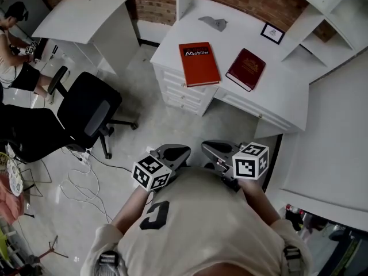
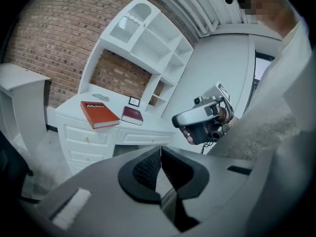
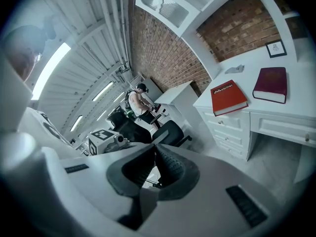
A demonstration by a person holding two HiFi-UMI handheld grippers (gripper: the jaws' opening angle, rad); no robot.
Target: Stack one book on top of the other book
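Note:
An orange-red book point(image 1: 199, 64) point(image 2: 98, 114) point(image 3: 228, 97) lies flat on the white desk point(image 1: 270, 96). A dark red book point(image 1: 246, 68) point(image 2: 132, 115) point(image 3: 270, 84) lies just to its right, apart from it. My left gripper point(image 1: 172, 152) point(image 2: 160, 163) and right gripper point(image 1: 217, 149) point(image 3: 154, 150) hang side by side close to my chest, over the floor and well short of the desk. Both have their jaws pressed together with nothing between them. The right gripper's body point(image 2: 202, 120) also shows in the left gripper view.
A black office chair point(image 1: 86, 111) stands on the floor at the left, with cables point(image 1: 80, 177) beside it. The desk has drawers point(image 1: 184, 96), a small framed picture point(image 1: 272, 33), a grey object point(image 1: 214, 22) and a white shelf unit point(image 1: 322, 16). A person sits far left.

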